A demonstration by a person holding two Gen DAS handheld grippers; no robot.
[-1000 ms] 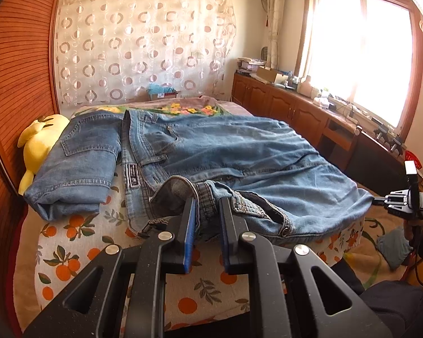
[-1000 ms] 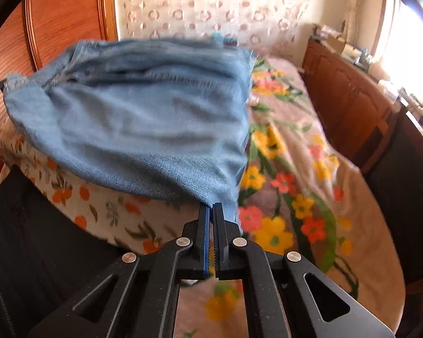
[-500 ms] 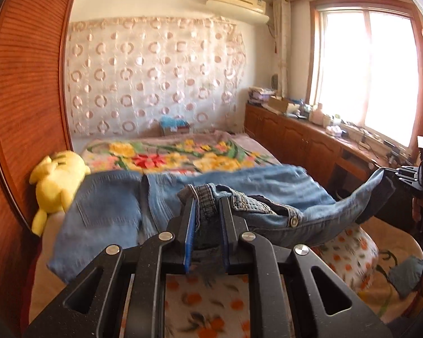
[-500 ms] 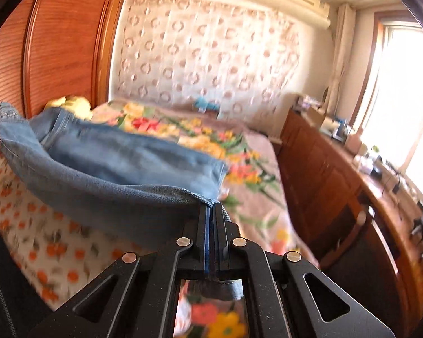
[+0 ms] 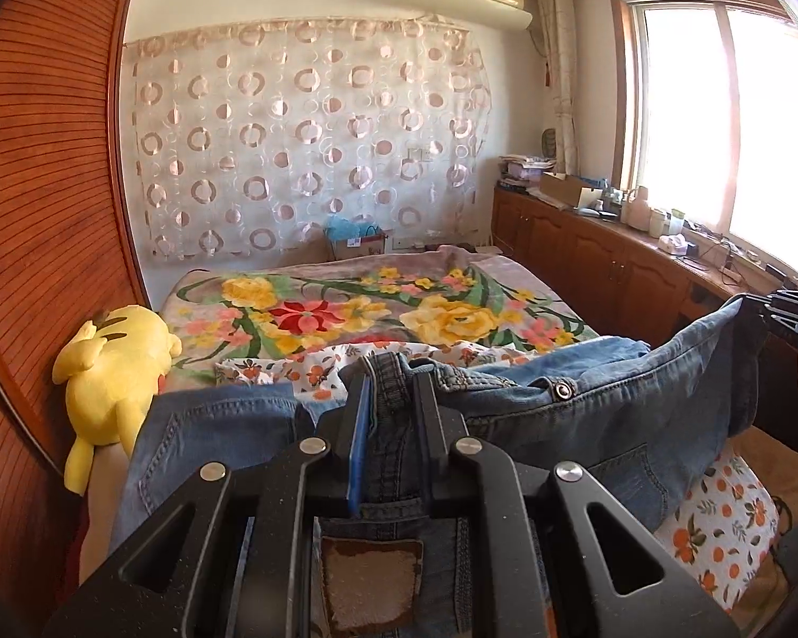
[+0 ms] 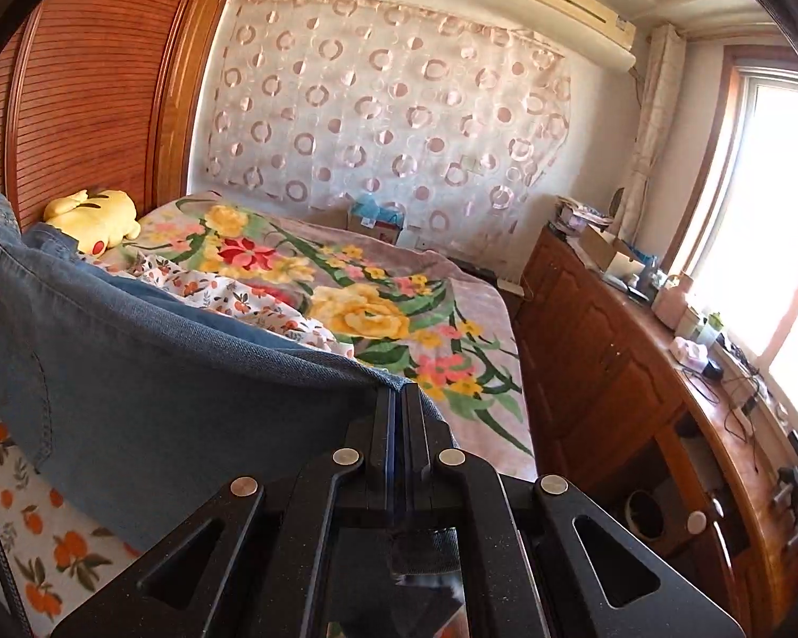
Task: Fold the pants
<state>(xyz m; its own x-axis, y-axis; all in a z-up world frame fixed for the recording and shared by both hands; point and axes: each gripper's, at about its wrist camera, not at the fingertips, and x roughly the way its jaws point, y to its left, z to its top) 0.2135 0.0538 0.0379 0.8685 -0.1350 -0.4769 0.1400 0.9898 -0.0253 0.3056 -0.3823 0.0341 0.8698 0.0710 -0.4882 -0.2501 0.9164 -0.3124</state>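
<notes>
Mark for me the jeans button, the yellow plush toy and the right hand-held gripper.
jeans button (image 5: 562, 389), left wrist view, on the metal stud at the waistband.
yellow plush toy (image 5: 113, 372), left wrist view, on its body.
right hand-held gripper (image 6: 398, 399), right wrist view, between the fingertips pinching denim.

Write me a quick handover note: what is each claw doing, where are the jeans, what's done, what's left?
Left claw: shut on the jeans' waistband, near the button.
Right claw: shut on the far end of the jeans.
Jeans: stretched between both claws, lifted above the bed; a second pair of jeans lies beside the yellow plush toy.
Done: jeans picked up.
Left: lay them down, fold, probably stack by the other pair.
</notes>
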